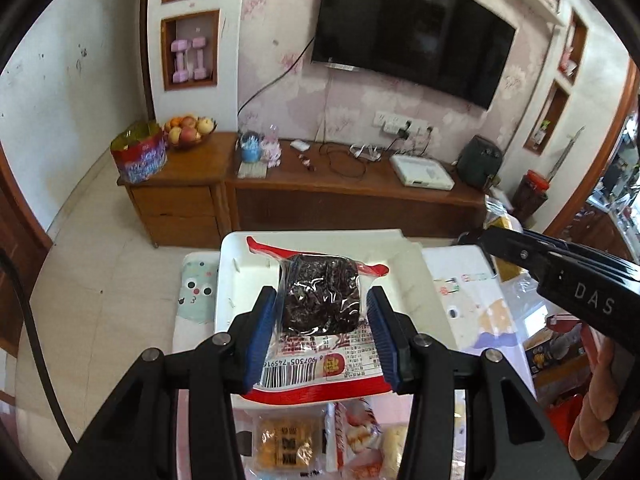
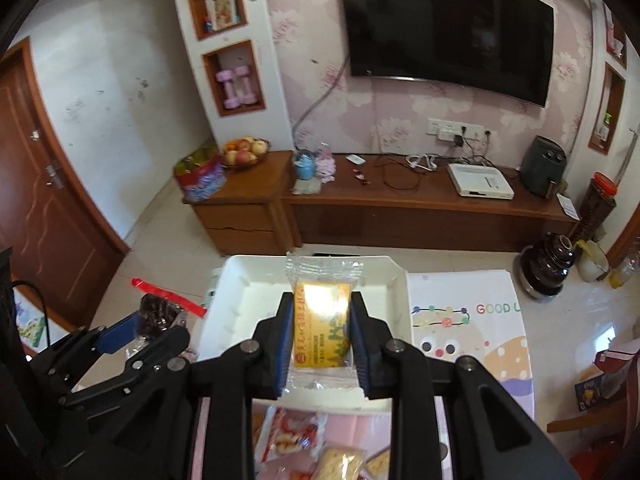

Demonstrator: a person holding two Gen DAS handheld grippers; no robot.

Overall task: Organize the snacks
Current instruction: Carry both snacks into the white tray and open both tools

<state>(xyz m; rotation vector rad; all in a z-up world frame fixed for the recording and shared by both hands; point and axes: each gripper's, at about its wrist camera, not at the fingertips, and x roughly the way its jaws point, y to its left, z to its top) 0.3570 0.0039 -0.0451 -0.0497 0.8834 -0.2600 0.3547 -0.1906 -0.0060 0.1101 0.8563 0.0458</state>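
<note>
Left gripper: the left gripper [image 1: 322, 334] pinches a red-edged packet of dark dried fruit [image 1: 322, 300] between its blue pads [image 1: 260, 336], barcode end nearest the camera, held in the air above a white tray [image 1: 232, 280].
Right gripper: the right gripper [image 2: 322, 340] is pressed onto a small yellow biscuit packet [image 2: 322, 320] in clear wrap, both blue pads [image 2: 285, 340] flat against its sides, also above the tray [image 2: 248, 292].
Side by side: seen from the right wrist, the left gripper [image 2: 120, 332] hangs to the left of the tray with the fruit packet [image 2: 160, 312] sticking up from it; seen from the left wrist, the right gripper's black body [image 1: 560, 272] crosses the right edge, with a person's fingers [image 1: 596, 408] wrapped around its handle.
Tray: its floor shows bare where visible; it sits on a worktop [image 2: 460, 320] covered with a cartoon-printed cloth.
Other snacks: more wrapped snacks [image 2: 296, 436] lie on the pink surface below the grippers, near the camera.
Background: a wall-mounted television [image 2: 444, 28] hangs over a long wooden cabinet [image 2: 400, 208] that carries a bowl of fruit [image 2: 244, 152], cables and a white box [image 2: 480, 180].
</note>
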